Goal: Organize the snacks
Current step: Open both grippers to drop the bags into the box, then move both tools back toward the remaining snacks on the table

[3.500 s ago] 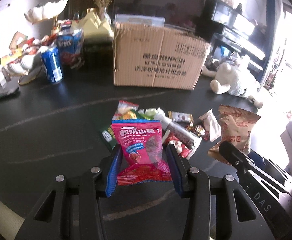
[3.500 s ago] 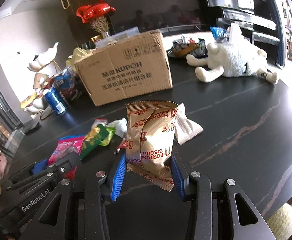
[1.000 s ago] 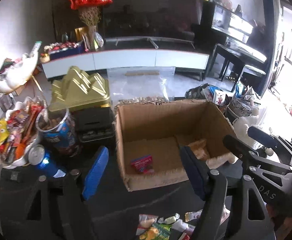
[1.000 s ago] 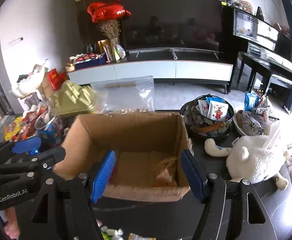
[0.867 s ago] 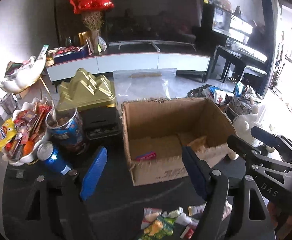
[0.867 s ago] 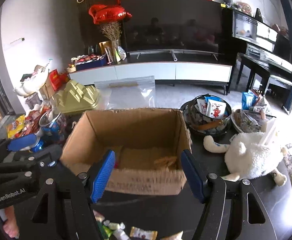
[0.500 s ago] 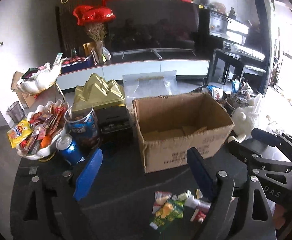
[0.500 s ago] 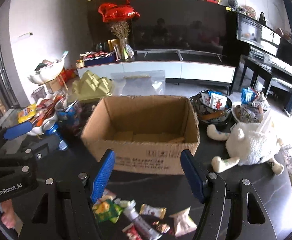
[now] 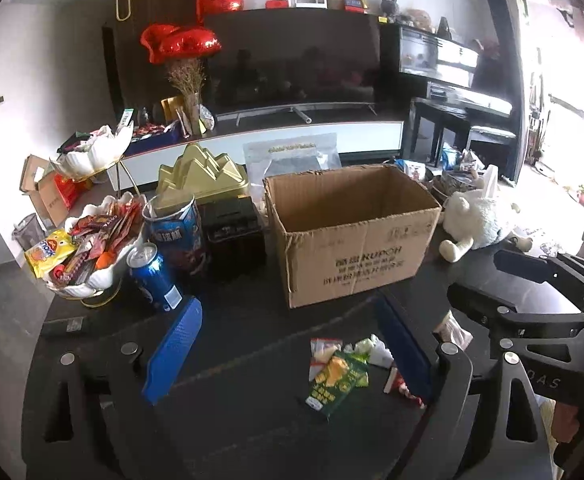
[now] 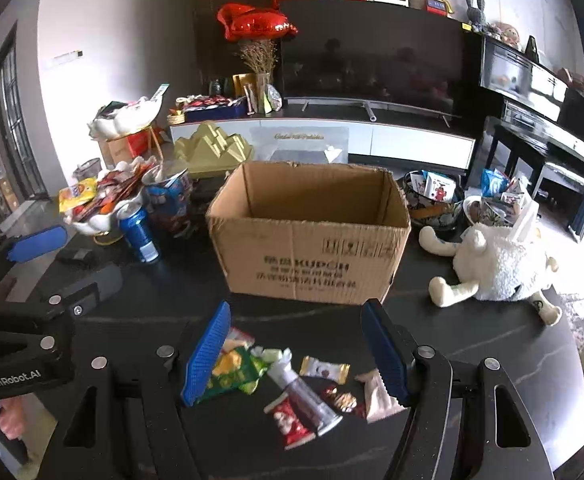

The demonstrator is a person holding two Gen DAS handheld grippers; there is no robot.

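Note:
An open cardboard box point(image 9: 355, 256) point(image 10: 311, 260) stands in the middle of the dark table; its inside floor is hidden from here. In front of it lies a loose pile of snack packets, among them a green packet point(image 9: 337, 380) point(image 10: 232, 372), a red one point(image 10: 292, 420) and a small gold-wrapped one point(image 10: 323, 368). My left gripper point(image 9: 287, 308) hovers over the pile's left side, its jaws opening with nothing between them. My right gripper point(image 10: 296, 306) hangs open and empty above the pile.
A blue can point(image 9: 154, 276), a snack tub point(image 9: 176, 232) and a white shell bowl point(image 9: 100, 276) of packets crowd the left of the box. A plush sheep point(image 10: 499, 264) lies at its right, with bowls of packets point(image 10: 431, 196) behind it.
Both grippers have drawn back from above the box toward the near table edge, and the snack pile has come into view beneath them. The left jaws stand wider. The packets held earlier are gone from both.

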